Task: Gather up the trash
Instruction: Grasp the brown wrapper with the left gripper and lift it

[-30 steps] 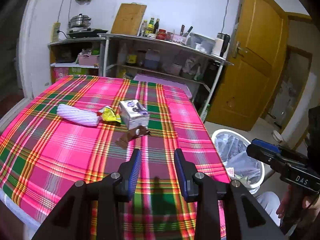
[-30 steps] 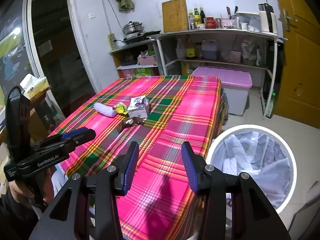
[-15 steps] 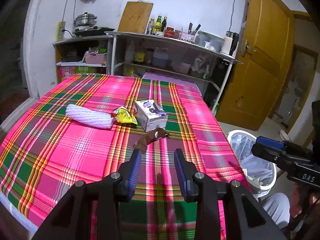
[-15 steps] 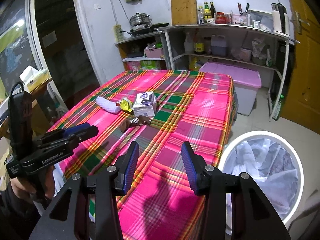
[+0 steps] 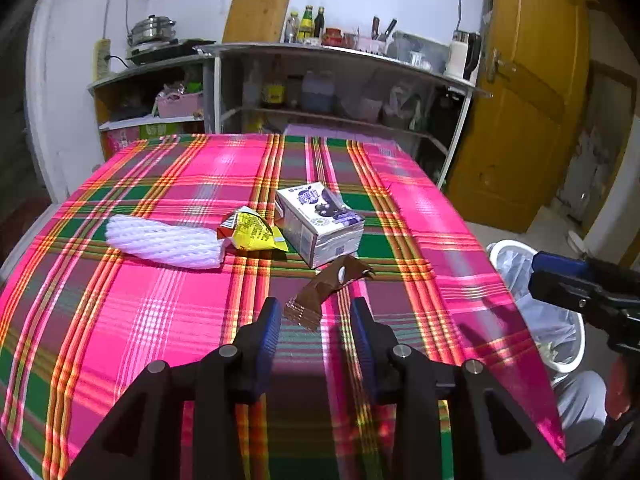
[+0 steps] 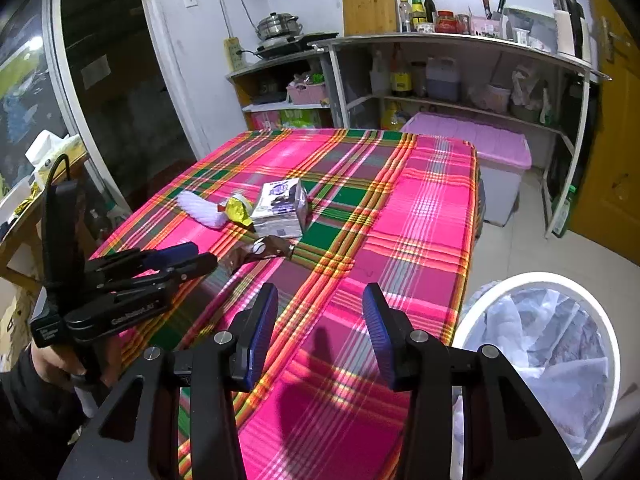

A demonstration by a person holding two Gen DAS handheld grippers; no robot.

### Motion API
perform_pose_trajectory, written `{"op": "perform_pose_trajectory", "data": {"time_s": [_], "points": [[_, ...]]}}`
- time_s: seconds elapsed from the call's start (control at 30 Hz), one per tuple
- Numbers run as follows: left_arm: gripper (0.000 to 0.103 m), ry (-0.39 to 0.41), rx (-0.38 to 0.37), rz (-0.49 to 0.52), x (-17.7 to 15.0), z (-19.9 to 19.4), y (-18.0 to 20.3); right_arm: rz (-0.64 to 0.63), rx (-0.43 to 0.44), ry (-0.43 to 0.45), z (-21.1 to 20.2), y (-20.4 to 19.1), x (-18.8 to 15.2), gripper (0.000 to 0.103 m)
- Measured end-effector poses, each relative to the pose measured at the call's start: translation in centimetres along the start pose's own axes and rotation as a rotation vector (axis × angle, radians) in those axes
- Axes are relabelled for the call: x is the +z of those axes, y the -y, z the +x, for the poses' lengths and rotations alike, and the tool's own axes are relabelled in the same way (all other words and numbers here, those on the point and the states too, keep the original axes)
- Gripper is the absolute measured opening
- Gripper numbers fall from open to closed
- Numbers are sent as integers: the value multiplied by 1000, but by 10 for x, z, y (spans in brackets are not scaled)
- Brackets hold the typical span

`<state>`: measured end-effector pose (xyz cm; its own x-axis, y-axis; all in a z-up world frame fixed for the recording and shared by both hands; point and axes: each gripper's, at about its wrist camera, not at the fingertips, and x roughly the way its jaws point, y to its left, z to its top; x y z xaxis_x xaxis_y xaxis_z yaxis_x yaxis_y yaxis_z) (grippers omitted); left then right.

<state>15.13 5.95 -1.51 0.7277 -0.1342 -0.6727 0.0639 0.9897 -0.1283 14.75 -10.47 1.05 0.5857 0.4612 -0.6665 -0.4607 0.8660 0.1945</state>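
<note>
You are holding the left hand-held gripper (image 5: 314, 322) low over the table (image 5: 120, 320), its jaws apart and gripping nothing. Just past the fingertips, at 12 o'clock, a brown wrapper (image 5: 326, 286) is lying flat on the plaid cloth, its near end sitting in line with the gap between the jaws; whether the pads are touching it I cannot tell. Behind it a small carton (image 5: 318, 222) is lying on its side, with a yellow packet (image 5: 254, 234) touching it at 9 o'clock and a white foam sleeve (image 5: 164, 242) further out the same way. You are keeping the right hand-held gripper (image 6: 320, 330) over the table's near edge, jaws apart and carrying nothing. The white bin (image 6: 536, 360) is standing on the floor at 3 o'clock from it, lined with a pale bag.
</note>
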Motion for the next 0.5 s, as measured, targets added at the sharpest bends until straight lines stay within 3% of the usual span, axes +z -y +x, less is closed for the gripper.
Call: {"op": "perform_pose_trajectory", "data": {"time_s": [0.4,0.5], "points": [[36,-140,-30,35,15,55,-1,-4,3,-28,29,5,13,45],[36,-140,-34,35,17,58,-1,-2,4,-34,34,7,15,45]]}}
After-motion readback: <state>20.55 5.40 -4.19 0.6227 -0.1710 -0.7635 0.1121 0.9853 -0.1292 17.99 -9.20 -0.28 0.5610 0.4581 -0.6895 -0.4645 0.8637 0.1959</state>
